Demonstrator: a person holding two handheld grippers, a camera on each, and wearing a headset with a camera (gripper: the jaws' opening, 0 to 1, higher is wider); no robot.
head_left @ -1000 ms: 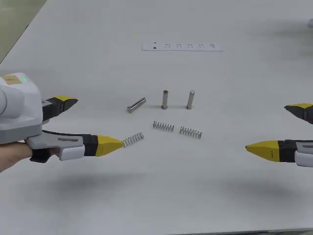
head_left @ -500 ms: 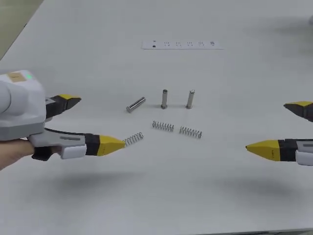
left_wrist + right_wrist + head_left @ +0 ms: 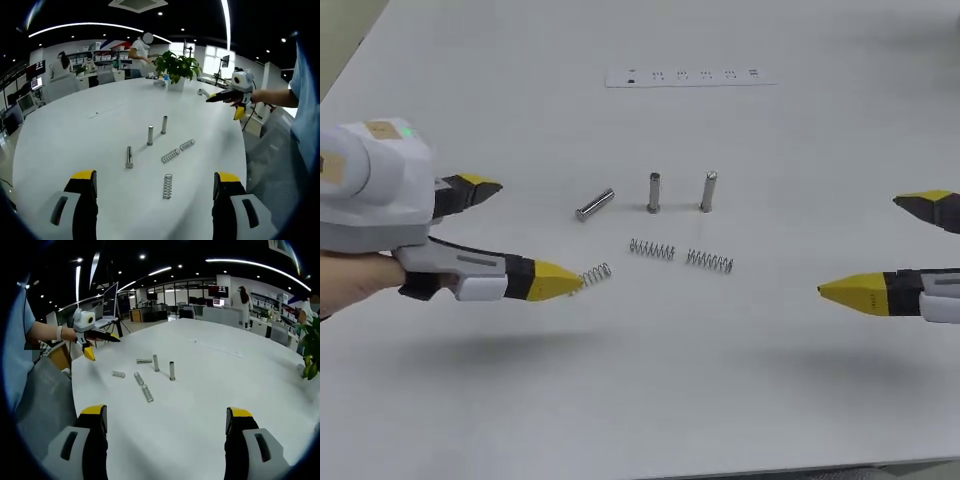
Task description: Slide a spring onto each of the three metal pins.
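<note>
First, the head view: the left gripper [image 3: 540, 234] hangs wide open, its near tip just beside the leftmost spring [image 3: 595, 274]. The right gripper [image 3: 858, 245], also open, is well to the right. Two pins [image 3: 654, 192] stand upright, and a lying pin [image 3: 595, 204] is left of them.

Left gripper view: that spring lies ahead between the spread jaws.

Right gripper view: the jaws are apart, and the other springs [image 3: 147, 393] lie on the table near the pins.

There are three metal pins [image 3: 595, 204] [image 3: 654, 192] [image 3: 708, 191], three springs [image 3: 594, 273] [image 3: 652, 249] [image 3: 709, 261] and two tongs [image 3: 540, 234] [image 3: 858, 245].
</note>
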